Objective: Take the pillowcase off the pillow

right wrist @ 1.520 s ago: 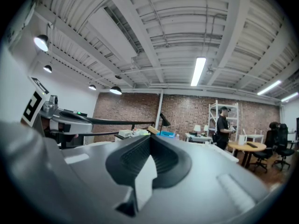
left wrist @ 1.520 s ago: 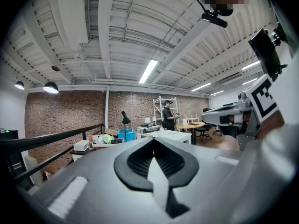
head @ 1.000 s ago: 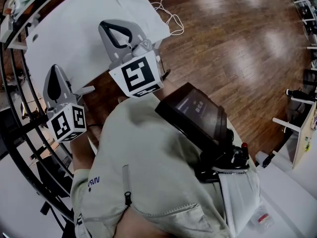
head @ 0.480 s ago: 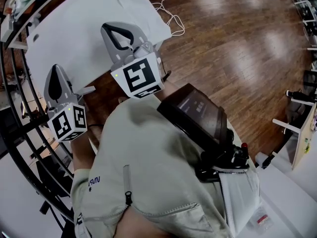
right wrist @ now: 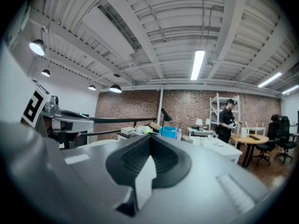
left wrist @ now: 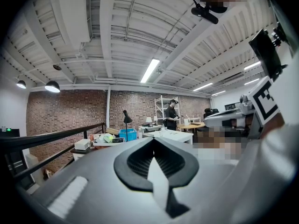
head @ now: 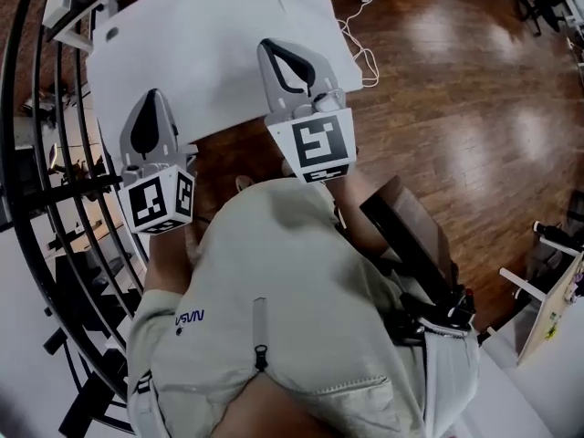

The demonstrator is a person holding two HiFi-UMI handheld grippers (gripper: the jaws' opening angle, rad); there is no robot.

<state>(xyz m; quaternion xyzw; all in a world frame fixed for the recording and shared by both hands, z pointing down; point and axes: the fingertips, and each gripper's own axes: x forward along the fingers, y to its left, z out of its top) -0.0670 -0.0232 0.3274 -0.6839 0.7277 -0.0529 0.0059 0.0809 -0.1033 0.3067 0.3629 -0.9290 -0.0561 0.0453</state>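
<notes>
Wooden floorboards (head: 474,108) run under a white-topped table (head: 210,44) at the far side of the head view. A black railing (head: 36,153) curves along the table's left edge, and a white cable (head: 360,48) lies on the floor by its right corner.

The top reads as one flat white expanse. Whether it is the pillowcase on its pillow or only a cover, I cannot tell from above.

The person's pale jacket (head: 292,318) fills the lower part of that view. The left gripper (head: 153,103) is held over the table's near edge toward the left corner. The right gripper (head: 276,53) is over the same edge nearer the right corner. The two are side by side and apart.

Each gripper view shows its own jaws pressed together with nothing between them: the left gripper (left wrist: 153,140) and the right gripper (right wrist: 149,136) are both empty and point level across the room. Beyond them are a brick wall (right wrist: 187,106), a blue bin (right wrist: 167,132) among clutter, and a person standing (right wrist: 229,118) by shelving.
</notes>
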